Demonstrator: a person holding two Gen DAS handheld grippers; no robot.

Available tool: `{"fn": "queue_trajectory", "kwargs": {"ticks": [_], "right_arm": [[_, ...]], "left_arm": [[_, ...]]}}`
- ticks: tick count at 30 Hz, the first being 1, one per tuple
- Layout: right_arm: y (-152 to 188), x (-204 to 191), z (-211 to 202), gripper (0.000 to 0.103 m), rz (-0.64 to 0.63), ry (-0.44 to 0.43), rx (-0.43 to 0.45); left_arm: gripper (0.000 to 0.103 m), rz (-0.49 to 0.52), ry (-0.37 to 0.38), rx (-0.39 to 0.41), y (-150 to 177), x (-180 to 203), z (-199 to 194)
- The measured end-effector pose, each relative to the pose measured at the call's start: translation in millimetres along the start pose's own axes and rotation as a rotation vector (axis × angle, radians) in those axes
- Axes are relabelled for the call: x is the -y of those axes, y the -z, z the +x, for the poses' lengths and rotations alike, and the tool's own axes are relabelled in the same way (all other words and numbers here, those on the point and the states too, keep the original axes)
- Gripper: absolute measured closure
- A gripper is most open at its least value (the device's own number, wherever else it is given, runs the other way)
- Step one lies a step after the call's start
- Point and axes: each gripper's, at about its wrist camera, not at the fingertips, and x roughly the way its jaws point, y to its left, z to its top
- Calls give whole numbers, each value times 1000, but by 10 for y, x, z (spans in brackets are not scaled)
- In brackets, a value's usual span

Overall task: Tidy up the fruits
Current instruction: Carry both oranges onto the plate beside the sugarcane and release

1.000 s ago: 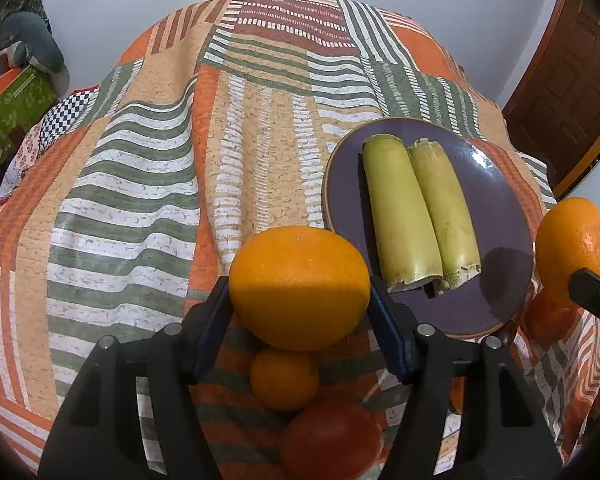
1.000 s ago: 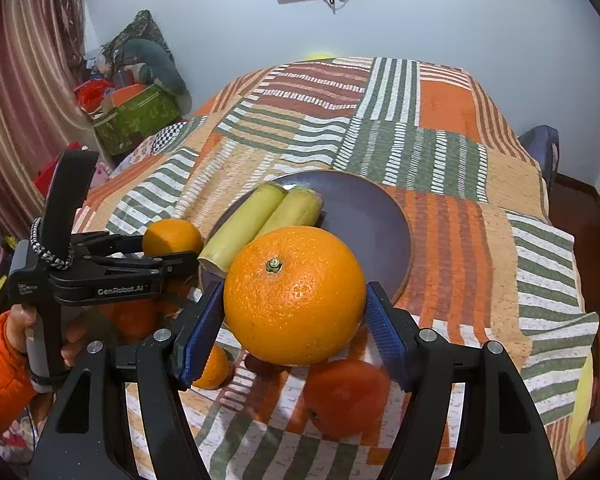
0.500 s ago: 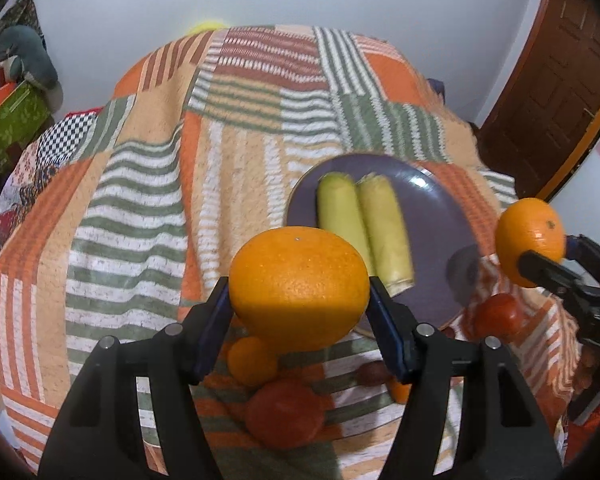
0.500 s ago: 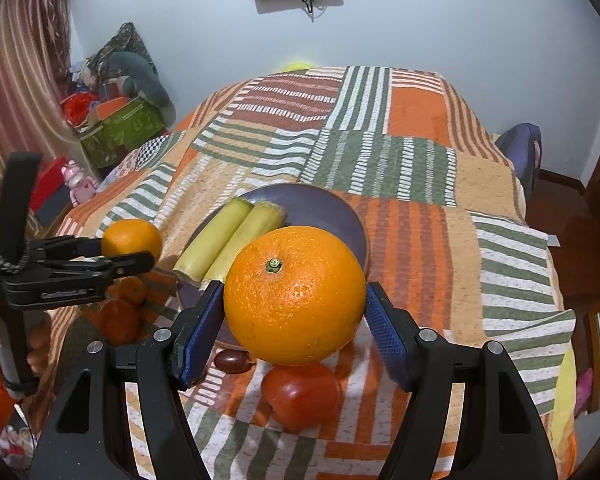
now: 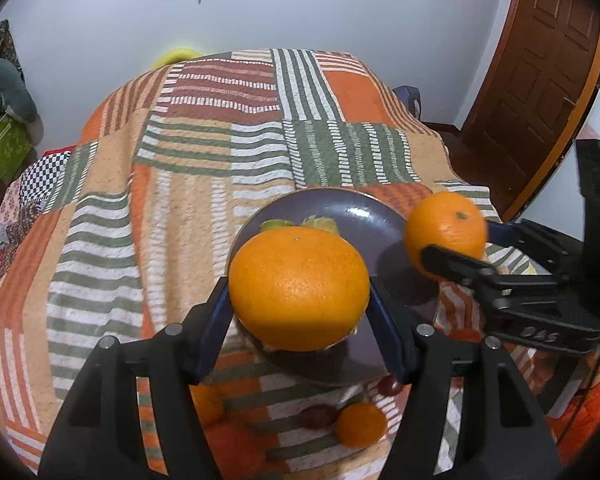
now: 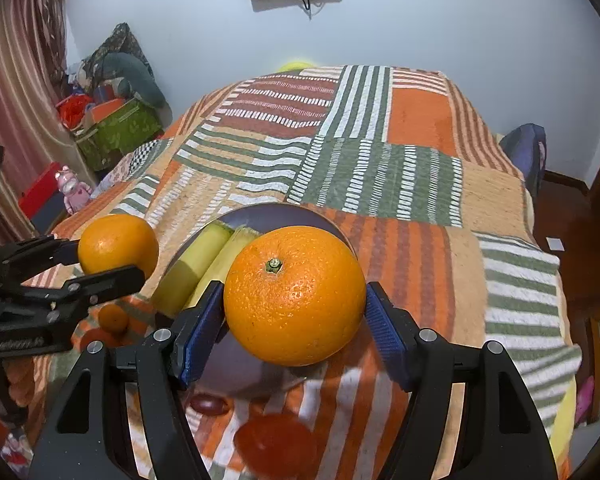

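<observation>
The bed's striped patchwork quilt in orange, green and white [image 6: 380, 168] fills the view, and on it sits the round dark purple plate [image 5: 340, 204] carrying 2 pale green peeled stalks [image 6: 196, 268]. Above the plate's near edge, the left tool [image 5: 300, 292] is part-open and clamped on a large round orange [image 5: 300, 288], both blue pads pressed against its sides. The right tool [image 6: 296, 300] matches it, half-spread and gripping a second large orange with a green stem nub [image 6: 294, 296], hovering just right of the stalks. Down on the quilt lie the leftovers: a red tomato-like fruit [image 6: 276, 440], a small mandarin [image 5: 360, 424] and a dark reddish date-like fruit [image 6: 208, 404]. The risk now: 2 round oranges set beside those stalks could roll off the shallow plate, and the soft, uneven quilt would tip them. Both tools converging there might also knock together.
</observation>
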Motion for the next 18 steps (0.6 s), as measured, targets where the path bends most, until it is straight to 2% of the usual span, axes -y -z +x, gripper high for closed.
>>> {"fn": "queue_trajectory", "kwargs": {"ticks": [10, 13, 18], "right_arm": [[-127, 87, 464, 36, -34, -2, -81], [-147, 134, 539, 36, -22, -9, -94], [-121, 45, 583, 35, -76, -23, -108]], "left_arm": [[38, 0, 1, -7, -204, 35, 275], [38, -1, -2, -15, -222, 36, 348], [38, -5, 1, -33, -199, 59, 419]]}}
